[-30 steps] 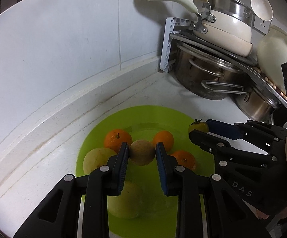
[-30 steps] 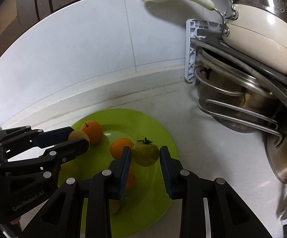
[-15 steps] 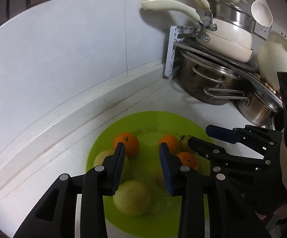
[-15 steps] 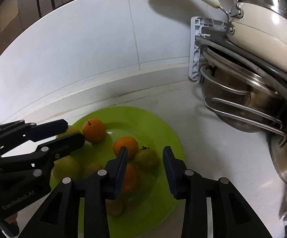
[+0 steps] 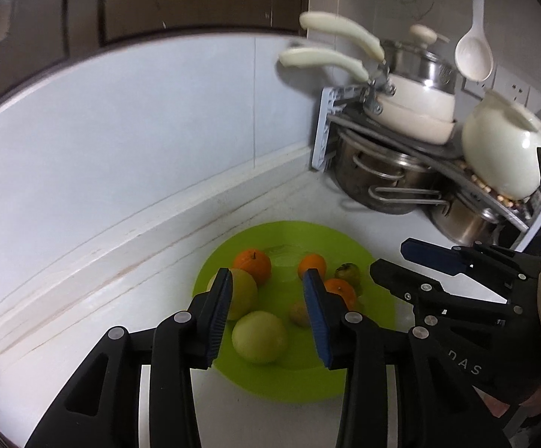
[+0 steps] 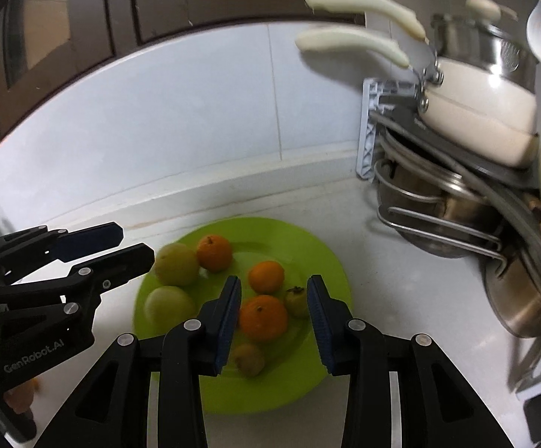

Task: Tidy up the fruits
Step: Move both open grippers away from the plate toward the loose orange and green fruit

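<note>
A lime-green plate (image 5: 289, 373) (image 6: 308, 239) on the white counter holds three oranges, one of them (image 6: 263, 317) nearest my right gripper. Two pale yellow-green fruits (image 5: 259, 336) lie on its left side. A small brown fruit (image 5: 298, 311) (image 6: 249, 358) and a small green fruit with a dark calyx (image 5: 347, 270) (image 6: 296, 300) rest among them. My left gripper (image 5: 266, 274) (image 6: 136, 242) hovers above the plate's left half, its jaws opening with nothing between them. Beside it, my right gripper (image 6: 274, 280) (image 5: 388, 257) hangs open and empty over the right half.
A corner rack (image 5: 324, 130) at the back right carries steel pots (image 5: 382, 183), cream pans with long handles (image 6: 476, 104) and a cream kettle (image 5: 502, 153). A white spoon (image 5: 474, 56) hangs on the wall. The tiled wall runs behind the plate.
Both grippers let go: the left released the brown fruit, the right the small green one. Both fruits now lie on the plate, and both grippers have drawn back and up.
</note>
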